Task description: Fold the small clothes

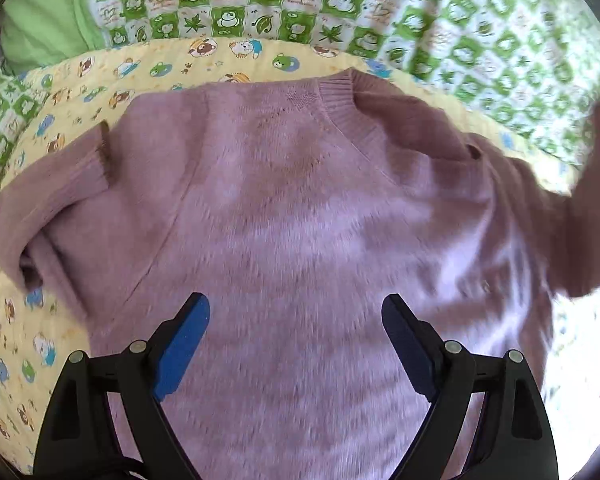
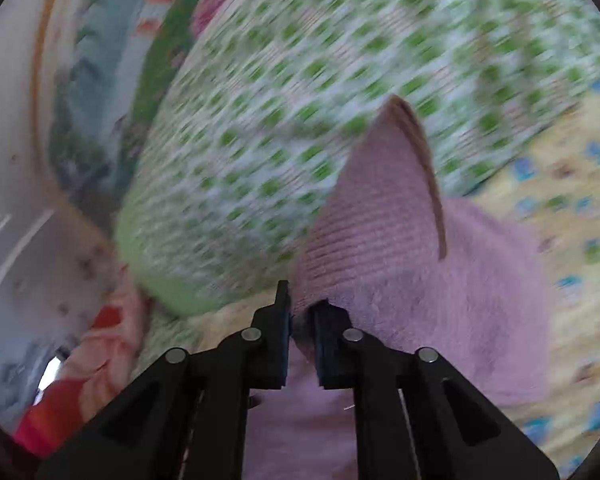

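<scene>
A small mauve knit sweater [image 1: 284,216] lies face up on a yellow cartoon-print quilt [image 1: 28,320], neck toward the far side. Its left sleeve [image 1: 48,196] is bent at the left. My left gripper [image 1: 296,312] hovers open over the sweater's lower body, holding nothing. The right sleeve [image 1: 588,200] is lifted at the right edge of the left wrist view. In the right wrist view my right gripper [image 2: 300,312] is shut on that sleeve [image 2: 380,232] near its ribbed cuff, which stands up above the fingers.
A green-and-white checked blanket [image 1: 440,20] lies beyond the quilt, with a plain green pillow [image 1: 44,20] at far left. In the blurred right wrist view, red and orange fabric [image 2: 80,368] lies at lower left beside a pale wall [image 2: 4,160].
</scene>
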Motion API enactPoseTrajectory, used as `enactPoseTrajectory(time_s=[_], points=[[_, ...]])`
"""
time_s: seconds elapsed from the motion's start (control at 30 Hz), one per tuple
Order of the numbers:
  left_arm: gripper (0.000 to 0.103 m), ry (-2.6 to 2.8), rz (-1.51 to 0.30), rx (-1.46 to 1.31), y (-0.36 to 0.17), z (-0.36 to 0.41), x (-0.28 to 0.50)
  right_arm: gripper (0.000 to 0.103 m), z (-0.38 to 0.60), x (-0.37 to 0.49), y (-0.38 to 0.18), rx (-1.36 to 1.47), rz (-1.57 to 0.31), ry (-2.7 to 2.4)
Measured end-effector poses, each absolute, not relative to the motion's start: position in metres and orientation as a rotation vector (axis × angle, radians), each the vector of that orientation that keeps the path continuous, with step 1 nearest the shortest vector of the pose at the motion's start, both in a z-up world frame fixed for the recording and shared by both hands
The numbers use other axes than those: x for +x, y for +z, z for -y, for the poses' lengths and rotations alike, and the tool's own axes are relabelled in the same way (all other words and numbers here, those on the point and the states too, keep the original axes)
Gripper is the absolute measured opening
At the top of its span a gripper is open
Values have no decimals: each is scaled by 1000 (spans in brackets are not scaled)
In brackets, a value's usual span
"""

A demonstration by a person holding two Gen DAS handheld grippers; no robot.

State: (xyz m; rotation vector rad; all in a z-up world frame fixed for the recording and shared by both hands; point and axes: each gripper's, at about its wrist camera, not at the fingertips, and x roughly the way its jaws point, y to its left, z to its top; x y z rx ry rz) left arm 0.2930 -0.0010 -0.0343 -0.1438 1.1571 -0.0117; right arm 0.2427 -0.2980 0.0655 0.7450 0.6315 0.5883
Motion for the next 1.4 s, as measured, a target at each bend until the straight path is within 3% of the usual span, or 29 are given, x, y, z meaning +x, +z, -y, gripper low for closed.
enactPoseTrajectory(time_s=[0.03,0.07,0.2,0.53,0.6,0.63,0.67,0.87,0.93,1.03,1.4], points=[[89,-22,-1164,-151,-34,-1,286,36,259,249,59,707,-719,638],[89,-29,-1175,-158,-34,-3,280,38,233,251,51,658,-772,642],[89,-39,-1229,-202,-54,-11,278,38,203,248,14,625,-905,611],[86,93,-1235,-487,-84,-55,283,38,260,218,-14,651,-938,426],[62,121,-1214,-489,-85,-58,284,38,265,213,-19,659,-941,409],[23,117,-1208,-484,-85,-59,284,38,267,212,-20,664,-944,401],[13,84,-1204,-507,-82,-64,285,38,268,212,-22,666,-945,395],[10,-28,-1049,-545,-26,-80,244,38,274,208,-15,638,-914,364],[10,-2,-1048,-479,-29,-87,231,38,281,206,-14,632,-904,342],[10,63,-1184,-492,-73,-101,232,38,295,211,-22,620,-916,274],[11,75,-1165,-498,-67,-96,226,40,324,294,-51,517,-976,121]])
